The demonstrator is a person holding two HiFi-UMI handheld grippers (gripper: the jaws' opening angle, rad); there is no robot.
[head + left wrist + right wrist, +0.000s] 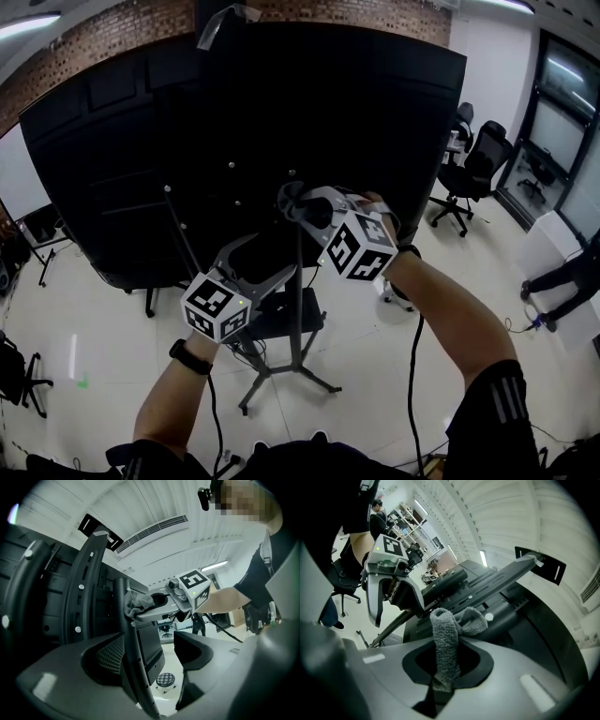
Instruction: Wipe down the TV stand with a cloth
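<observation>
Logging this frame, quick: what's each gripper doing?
Left gripper: open, a stand pole between its jaws.
Right gripper: closed on the grey cloth.

The cloth [445,639] was grey, in a looped weave. The TV stand [136,670] was black, and the screen back [234,112] seemed black too. The cubes on the left gripper [267,261] and right gripper [300,206] bore black-and-white square markers. The brick wall [122,28] was reddish-brown.

Black wristwatch [190,357], white-striped black sleeve [502,405]
</observation>
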